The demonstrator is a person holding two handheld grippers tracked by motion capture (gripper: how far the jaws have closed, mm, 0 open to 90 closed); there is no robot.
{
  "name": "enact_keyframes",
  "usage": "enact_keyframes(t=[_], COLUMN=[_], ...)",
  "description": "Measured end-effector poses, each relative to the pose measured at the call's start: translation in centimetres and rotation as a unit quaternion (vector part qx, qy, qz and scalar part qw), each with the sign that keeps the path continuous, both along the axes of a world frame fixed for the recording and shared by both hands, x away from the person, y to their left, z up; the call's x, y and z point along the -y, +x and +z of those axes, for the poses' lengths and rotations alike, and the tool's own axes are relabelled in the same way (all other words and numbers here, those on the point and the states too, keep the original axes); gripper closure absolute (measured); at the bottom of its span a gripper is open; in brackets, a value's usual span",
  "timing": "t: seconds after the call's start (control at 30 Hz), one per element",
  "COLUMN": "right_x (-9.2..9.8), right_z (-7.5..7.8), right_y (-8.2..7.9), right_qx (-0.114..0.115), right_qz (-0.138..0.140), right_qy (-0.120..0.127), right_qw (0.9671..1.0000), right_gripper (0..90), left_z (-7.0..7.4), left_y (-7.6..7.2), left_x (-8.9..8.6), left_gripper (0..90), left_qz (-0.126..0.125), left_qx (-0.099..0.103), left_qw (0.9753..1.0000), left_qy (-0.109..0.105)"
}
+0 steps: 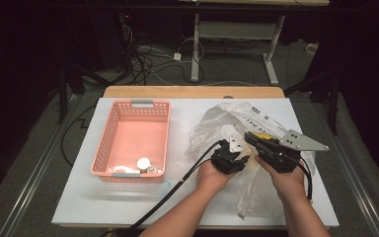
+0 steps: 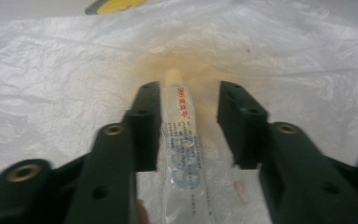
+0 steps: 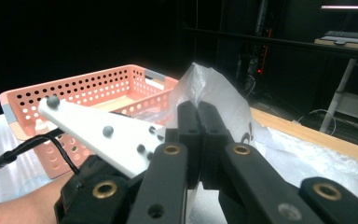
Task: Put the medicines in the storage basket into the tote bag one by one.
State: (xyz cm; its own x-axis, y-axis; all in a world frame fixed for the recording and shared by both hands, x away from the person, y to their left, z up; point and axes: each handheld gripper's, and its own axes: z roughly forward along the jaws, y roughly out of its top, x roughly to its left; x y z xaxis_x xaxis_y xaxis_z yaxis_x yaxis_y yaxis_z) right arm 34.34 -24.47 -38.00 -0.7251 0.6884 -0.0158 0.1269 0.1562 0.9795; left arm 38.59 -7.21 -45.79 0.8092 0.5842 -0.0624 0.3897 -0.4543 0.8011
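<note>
Tube (image 2: 182,154) between spread jaws, cut off by bottom edge, print blurred and unreadable. Yellow item (image 2: 114,5) clipped by top edge. Small capped item (image 1: 144,164) in pink basket (image 1: 106,143), too small to identify.

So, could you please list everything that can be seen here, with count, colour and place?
basket: one, pink, left part of the table.
small items: a few, whitish, near end of the basket.
plastic bag: one, clear, crumpled on the right part of the table.
tube: one, clear with printed text, inside the bag, between the left jaws.
table: one, white top.
left gripper: one, black, open around the tube.
right gripper: one, black, shut on the bag's plastic.
</note>
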Motion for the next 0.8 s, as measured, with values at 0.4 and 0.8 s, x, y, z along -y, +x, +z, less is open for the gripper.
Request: enact_keyframes(t=[0.4, 0.8], right_x=[0.4, 0.3], right_z=[0.4, 0.5], right_y=[-0.3, -0.6], right_qx=[0.006, 0.008], right_qz=[-0.001, -0.002], right_qy=[0.001, 0.0], right_qw=[1.0, 1.0], right_gripper=[90.0, 90.0], left_z=[0.6, 1.0], left_y=[-2.6, -5.2], left_x=[-2.3, -5.8], left_gripper=[32.6, 15.1], left_qz=[-0.037, -0.046], left_qx=[-0.006, -0.019], left_qw=[0.9987, 0.9976], left_qy=[-0.034, -0.047])
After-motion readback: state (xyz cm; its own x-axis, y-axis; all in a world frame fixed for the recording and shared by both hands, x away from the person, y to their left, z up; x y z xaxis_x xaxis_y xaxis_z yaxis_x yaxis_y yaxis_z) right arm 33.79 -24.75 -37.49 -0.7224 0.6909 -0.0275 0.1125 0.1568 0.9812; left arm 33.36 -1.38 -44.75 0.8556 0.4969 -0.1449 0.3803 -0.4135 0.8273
